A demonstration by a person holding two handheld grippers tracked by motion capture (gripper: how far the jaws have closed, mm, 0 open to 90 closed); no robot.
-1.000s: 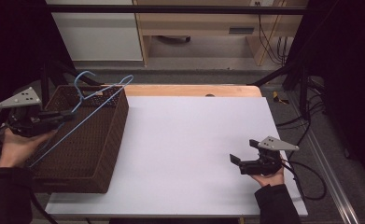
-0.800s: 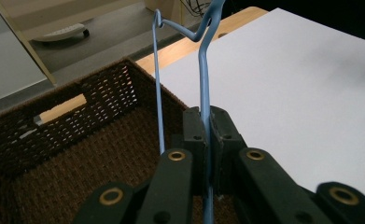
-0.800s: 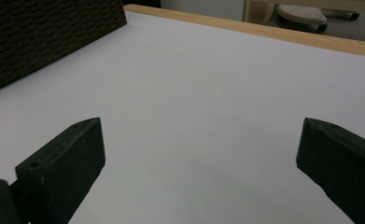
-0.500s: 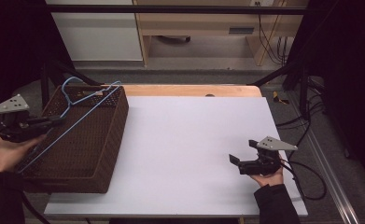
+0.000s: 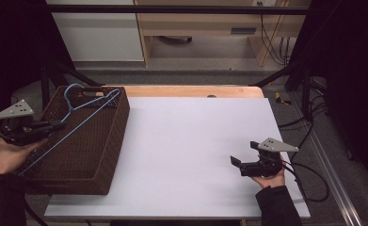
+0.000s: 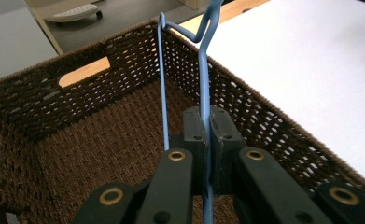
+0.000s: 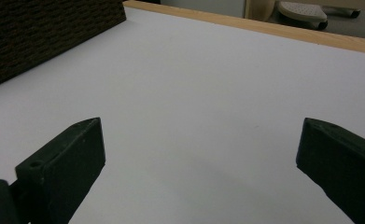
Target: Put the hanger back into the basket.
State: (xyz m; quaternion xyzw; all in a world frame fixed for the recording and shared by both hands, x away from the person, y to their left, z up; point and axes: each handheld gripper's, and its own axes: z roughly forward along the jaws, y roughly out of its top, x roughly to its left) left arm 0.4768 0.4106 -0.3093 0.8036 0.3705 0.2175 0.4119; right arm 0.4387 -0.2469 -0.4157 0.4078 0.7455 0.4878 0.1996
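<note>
Since the left gripper point(image 6: 207, 140) has its jaws pressed tight on one wire of the blue hanger point(image 5: 85, 115), the hold looks settled: the wire runs straight up between the pads in the left gripper view. That hanger sits tilted over the wicker basket point(image 5: 107, 155) at the table's left, its hook end near the far wall and its long side sloping down toward the hand. It looks thin, light and fairly stiff, though a coated wire this slim would likely pivot or slide in a two-pad pinch if swung fast. A grip on a straight run, as here, seems better than on a bend. The right gripper point(image 5: 248, 164) rests on the white table point(image 5: 186, 141), well apart, jaws wide and holding nothing.
</note>
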